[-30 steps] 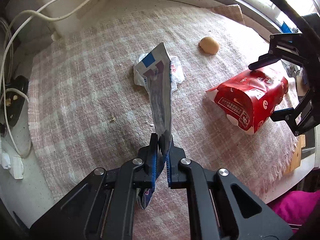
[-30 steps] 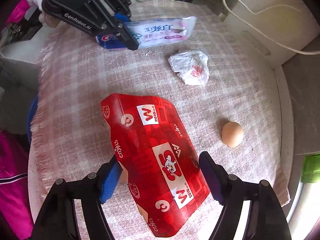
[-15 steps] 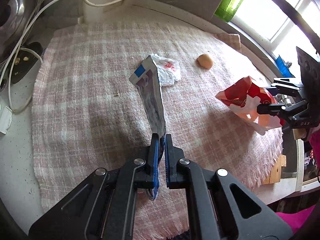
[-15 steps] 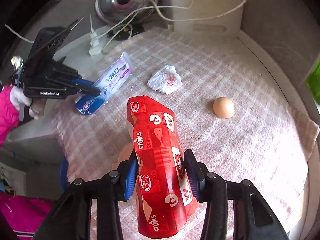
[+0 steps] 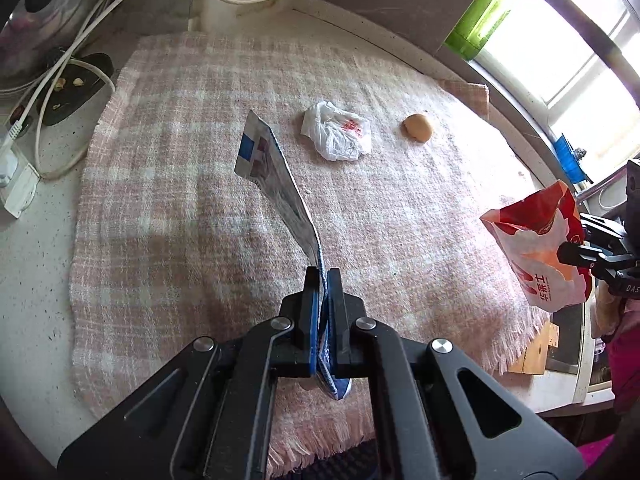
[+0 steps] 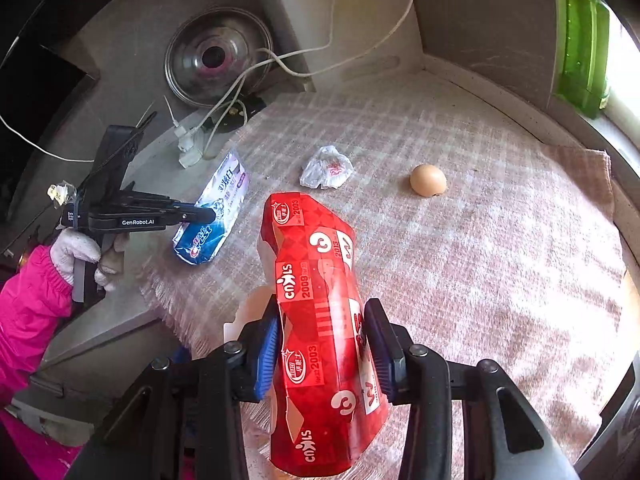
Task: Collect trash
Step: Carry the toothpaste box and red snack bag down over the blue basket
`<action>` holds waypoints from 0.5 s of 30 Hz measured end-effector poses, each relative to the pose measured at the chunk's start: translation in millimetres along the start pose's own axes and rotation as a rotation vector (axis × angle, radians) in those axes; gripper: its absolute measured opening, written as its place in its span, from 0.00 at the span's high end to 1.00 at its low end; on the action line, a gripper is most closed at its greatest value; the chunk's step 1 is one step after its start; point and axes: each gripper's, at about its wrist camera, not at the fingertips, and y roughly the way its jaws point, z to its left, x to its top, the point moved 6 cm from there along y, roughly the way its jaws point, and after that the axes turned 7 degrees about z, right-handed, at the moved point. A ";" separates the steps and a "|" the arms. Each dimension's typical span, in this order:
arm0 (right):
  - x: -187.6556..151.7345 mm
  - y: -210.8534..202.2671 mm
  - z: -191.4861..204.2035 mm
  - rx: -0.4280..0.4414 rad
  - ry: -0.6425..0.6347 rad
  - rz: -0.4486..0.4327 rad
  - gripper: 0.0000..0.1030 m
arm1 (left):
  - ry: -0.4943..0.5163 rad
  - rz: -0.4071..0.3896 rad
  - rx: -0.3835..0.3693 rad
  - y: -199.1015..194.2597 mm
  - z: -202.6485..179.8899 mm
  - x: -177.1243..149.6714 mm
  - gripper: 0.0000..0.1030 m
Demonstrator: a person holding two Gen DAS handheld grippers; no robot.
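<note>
Both pieces look light and crushable: left gripper (image 5: 323, 280) fingers pinch the toothpaste box (image 5: 276, 184) flat by its end, right gripper (image 6: 324, 344) fingers closing around the red carton (image 6: 320, 300) mid-body.

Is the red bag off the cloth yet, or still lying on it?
Off the cloth. The right gripper has the red bag between its closing jaws, and the left wrist view shows it hanging clear past the cloth edge.
</note>
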 end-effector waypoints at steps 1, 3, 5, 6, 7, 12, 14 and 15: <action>-2.7 -3.0 2.4 0.005 0.002 -0.005 0.60 | -0.001 -0.009 -0.008 -5.3 -1.8 -4.5 0.99; -8.5 -6.7 6.4 0.017 0.018 -0.007 0.60 | 0.000 -0.019 -0.008 -13.6 -7.2 -15.2 0.99; -15.2 -8.6 11.2 0.034 0.038 -0.012 0.60 | 0.013 -0.029 -0.001 -20.2 -14.5 -28.0 0.99; -19.0 -8.7 14.3 0.040 0.045 -0.013 0.60 | 0.015 -0.032 -0.004 -23.8 -17.1 -35.8 0.99; -22.8 -8.7 17.6 0.045 0.052 -0.014 0.60 | 0.015 -0.033 -0.008 -25.8 -20.8 -43.5 0.99; -45.6 -5.4 41.6 0.078 0.058 -0.009 0.60 | 0.009 -0.021 -0.024 -33.4 -30.7 -88.7 0.99; -55.1 -3.3 51.6 0.098 0.064 -0.004 0.60 | -0.002 -0.015 -0.031 -36.0 -33.8 -106.7 0.99; -59.5 -2.1 56.7 0.107 0.065 0.000 0.60 | -0.008 -0.015 -0.037 -37.7 -35.3 -115.5 0.99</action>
